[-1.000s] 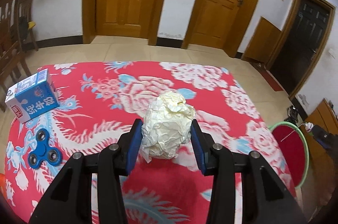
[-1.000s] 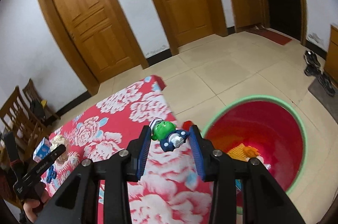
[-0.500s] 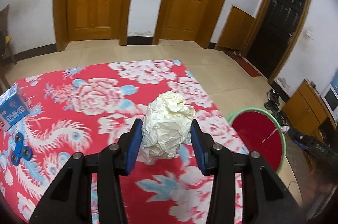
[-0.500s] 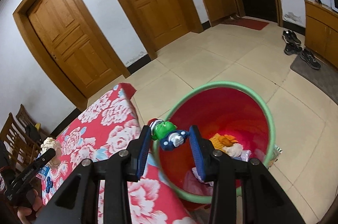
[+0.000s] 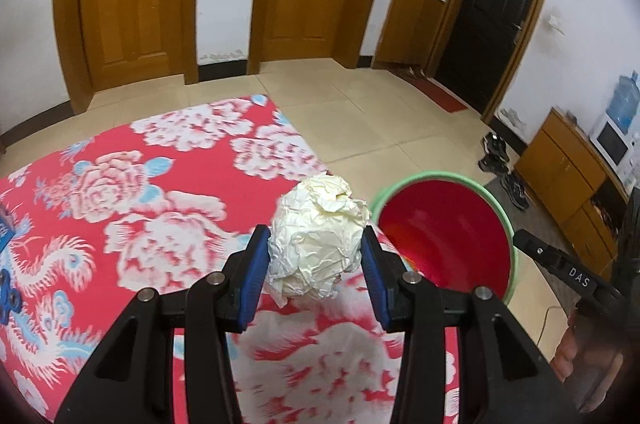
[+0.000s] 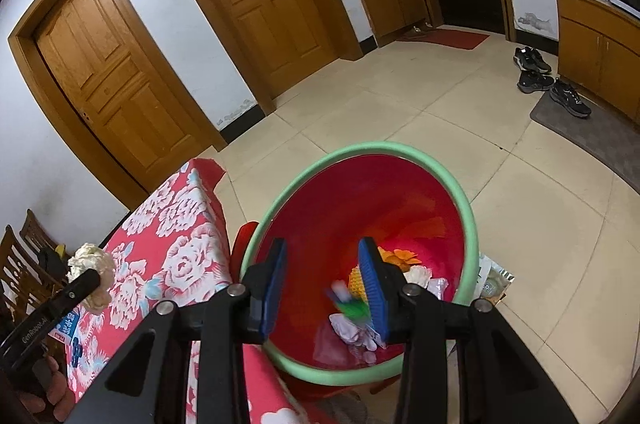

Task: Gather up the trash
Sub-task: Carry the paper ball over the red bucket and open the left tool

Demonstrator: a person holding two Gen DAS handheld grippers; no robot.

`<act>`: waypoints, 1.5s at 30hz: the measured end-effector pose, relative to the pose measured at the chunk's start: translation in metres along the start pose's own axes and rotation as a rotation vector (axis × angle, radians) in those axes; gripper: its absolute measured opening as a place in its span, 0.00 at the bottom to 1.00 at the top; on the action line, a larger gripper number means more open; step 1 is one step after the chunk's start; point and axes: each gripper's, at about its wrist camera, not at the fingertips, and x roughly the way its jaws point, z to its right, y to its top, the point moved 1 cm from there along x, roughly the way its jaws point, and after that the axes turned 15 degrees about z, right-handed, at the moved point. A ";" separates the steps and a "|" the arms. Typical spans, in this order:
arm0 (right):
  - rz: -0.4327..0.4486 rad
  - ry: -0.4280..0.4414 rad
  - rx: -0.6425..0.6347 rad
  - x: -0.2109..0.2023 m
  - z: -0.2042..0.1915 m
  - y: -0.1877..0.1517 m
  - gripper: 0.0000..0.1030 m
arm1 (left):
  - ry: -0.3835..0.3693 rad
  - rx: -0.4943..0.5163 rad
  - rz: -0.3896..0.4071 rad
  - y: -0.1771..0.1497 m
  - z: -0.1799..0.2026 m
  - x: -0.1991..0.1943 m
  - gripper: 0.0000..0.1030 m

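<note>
My left gripper (image 5: 314, 232) is shut on a crumpled cream paper ball (image 5: 316, 244), held above the red flowered tablecloth (image 5: 160, 207) near the table's right edge. The red bin with a green rim (image 5: 432, 176) stands on the floor just to the right of it. In the right wrist view my right gripper (image 6: 323, 244) hangs over the bin (image 6: 360, 148), its jaws apart with nothing between the tips. A small green and blue toy (image 6: 350, 306) shows blurred lower down inside the bin, beside the right finger. The paper ball (image 6: 90, 258) also shows at the far left.
Inside the bin lie an orange item (image 6: 400, 258) and pale scraps (image 6: 352, 334). A blue milk carton (image 6: 66, 324) and a blue fidget spinner (image 5: 6, 288) sit on the table's left side. Chairs (image 6: 24, 256), shoes (image 6: 532, 67) and a wooden cabinet (image 6: 600, 43) line the room.
The left gripper carried the paper ball rightward toward the bin. The right gripper moved over the bin, and the green and blue toy left its jaws and dropped inside.
</note>
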 end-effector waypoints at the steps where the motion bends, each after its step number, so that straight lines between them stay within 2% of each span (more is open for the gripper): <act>1: 0.001 -0.002 0.004 0.000 0.003 -0.001 0.40 | -0.008 0.006 -0.006 -0.001 0.005 0.002 0.44; 8: 0.001 -0.020 0.027 -0.005 0.022 -0.003 0.43 | -0.069 0.052 -0.033 -0.011 0.038 0.017 0.44; 19: 0.016 -0.046 0.049 -0.017 0.045 -0.001 0.46 | -0.125 0.110 -0.123 -0.029 0.081 0.051 0.45; 23: 0.023 -0.070 0.052 -0.019 0.048 -0.002 0.50 | -0.154 0.134 -0.139 -0.030 0.097 0.062 0.45; 26: 0.022 -0.080 0.058 -0.018 0.053 -0.001 0.51 | -0.149 0.144 -0.154 -0.032 0.106 0.070 0.48; 33: 0.013 -0.104 0.071 -0.014 0.063 -0.002 0.57 | -0.167 0.113 -0.151 -0.033 0.109 0.079 0.63; 38: 0.003 -0.117 0.073 -0.013 0.063 -0.004 0.60 | -0.163 0.104 -0.149 -0.031 0.106 0.076 0.63; 42: -0.002 -0.104 0.072 -0.015 0.057 -0.004 0.66 | -0.156 0.080 -0.141 -0.027 0.097 0.066 0.63; 45: -0.003 -0.091 0.056 -0.018 0.049 -0.004 0.68 | -0.147 0.063 -0.128 -0.023 0.089 0.053 0.63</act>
